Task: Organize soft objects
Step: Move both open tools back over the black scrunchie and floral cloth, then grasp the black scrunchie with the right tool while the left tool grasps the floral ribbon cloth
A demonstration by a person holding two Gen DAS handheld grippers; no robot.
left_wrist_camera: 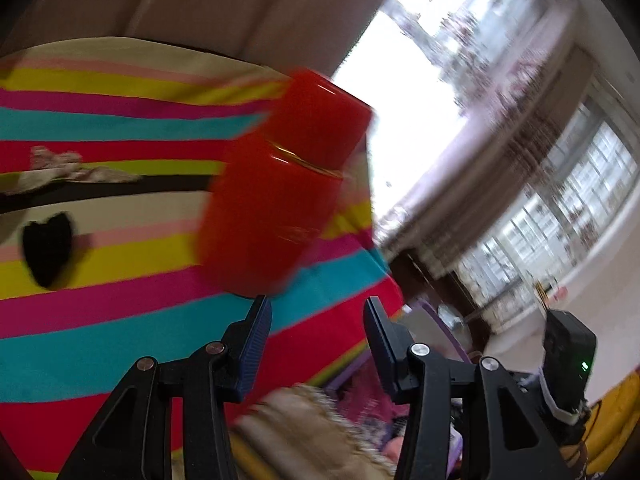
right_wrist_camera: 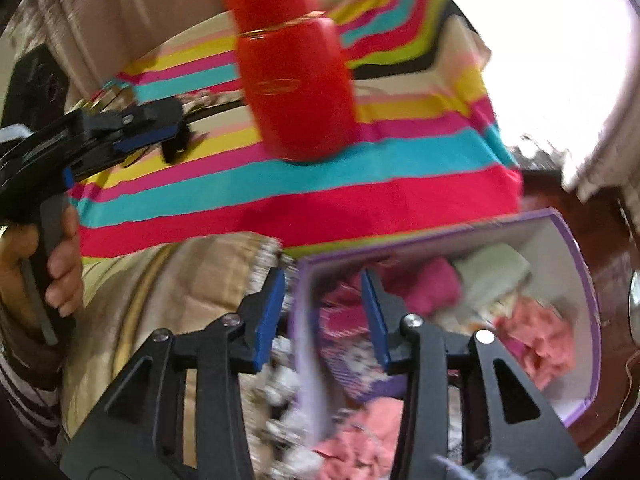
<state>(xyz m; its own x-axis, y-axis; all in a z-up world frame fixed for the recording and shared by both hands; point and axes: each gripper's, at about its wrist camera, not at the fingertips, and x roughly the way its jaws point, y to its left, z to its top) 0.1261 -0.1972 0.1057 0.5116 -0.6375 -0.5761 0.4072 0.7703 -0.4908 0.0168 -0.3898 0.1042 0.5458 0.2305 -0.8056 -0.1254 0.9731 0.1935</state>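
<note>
A purple-rimmed white box (right_wrist_camera: pixel 576 248) holds several soft pieces: a magenta cloth (right_wrist_camera: pixel 432 284), a pale green pad (right_wrist_camera: pixel 492 276) and salmon fabric (right_wrist_camera: pixel 540 340). My right gripper (right_wrist_camera: pixel 322 284) hovers open over the box's near-left edge, nothing between its blue pads. My left gripper (left_wrist_camera: pixel 318 320) is also open and empty, over a rainbow-striped cloth (left_wrist_camera: pixel 120 320) and just short of a red jar (left_wrist_camera: pixel 276 200) that stands on it. In the right wrist view the left gripper (right_wrist_camera: pixel 172 136) reaches in from the left above the striped cloth (right_wrist_camera: pixel 360 192), held by a hand (right_wrist_camera: pixel 60 268).
Beige quilted fabric (right_wrist_camera: pixel 180 280) lies in front of the striped cloth, beside the box. A pale lace scrap (left_wrist_camera: pixel 72 168) and a black heart shape (left_wrist_camera: pixel 48 248) sit on the stripes. Curtains and bright windows (left_wrist_camera: pixel 400 80) stand behind. Dark wooden floor (right_wrist_camera: pixel 600 232) lies past the box.
</note>
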